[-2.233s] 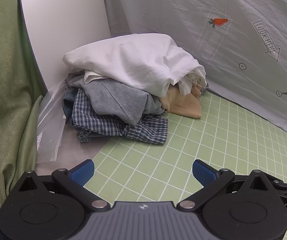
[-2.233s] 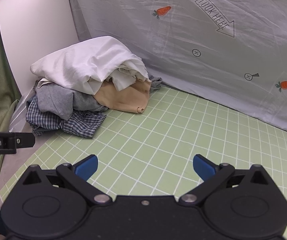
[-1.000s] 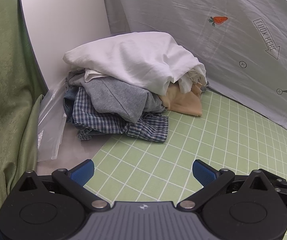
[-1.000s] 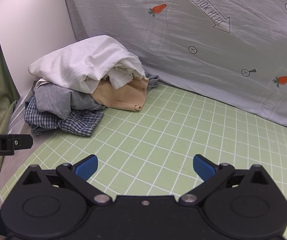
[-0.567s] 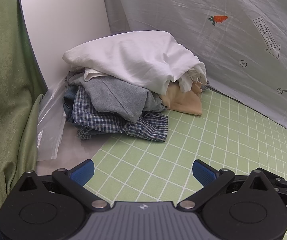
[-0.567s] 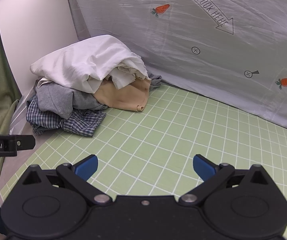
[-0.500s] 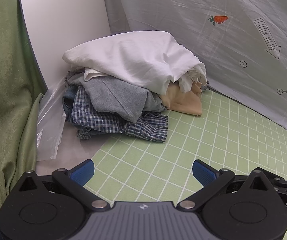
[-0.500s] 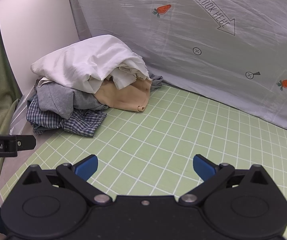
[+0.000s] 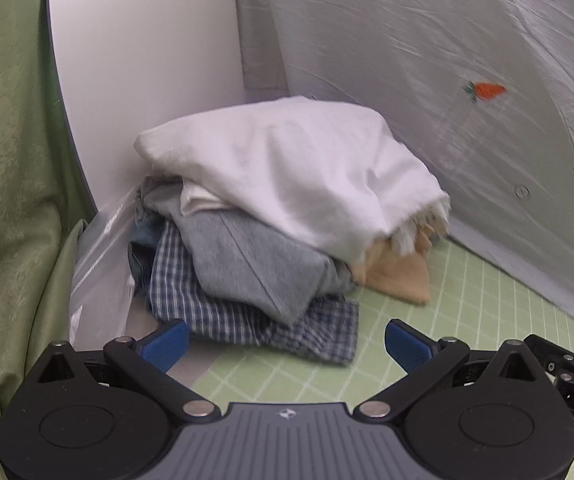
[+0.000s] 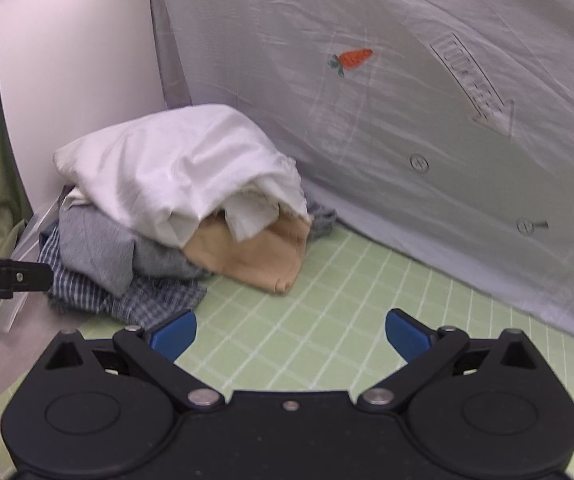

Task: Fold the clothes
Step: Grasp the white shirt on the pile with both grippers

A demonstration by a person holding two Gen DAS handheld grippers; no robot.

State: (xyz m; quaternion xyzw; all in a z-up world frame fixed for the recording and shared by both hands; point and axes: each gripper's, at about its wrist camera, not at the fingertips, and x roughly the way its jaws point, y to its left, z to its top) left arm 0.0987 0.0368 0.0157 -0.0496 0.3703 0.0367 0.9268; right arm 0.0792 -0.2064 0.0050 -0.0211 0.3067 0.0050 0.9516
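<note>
Though blurred, both grippers (image 9: 285,340) (image 10: 291,330) agape before clothes pile (image 9: 283,216).

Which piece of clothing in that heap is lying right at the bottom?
The blue-and-white checked shirt. It lies flat on the green mat, under the grey garment, with the white one topping the pile.

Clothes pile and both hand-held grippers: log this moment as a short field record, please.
pile location: corner of the green grid mat, against the white panel
top layer: white garment
middle: grey garment, tan garment
bottom: blue plaid shirt
left hand-held gripper: open, empty, facing the pile
right hand-held gripper: open, empty
folding: not yet begun
backdrop: grey carrot-print sheet
</note>
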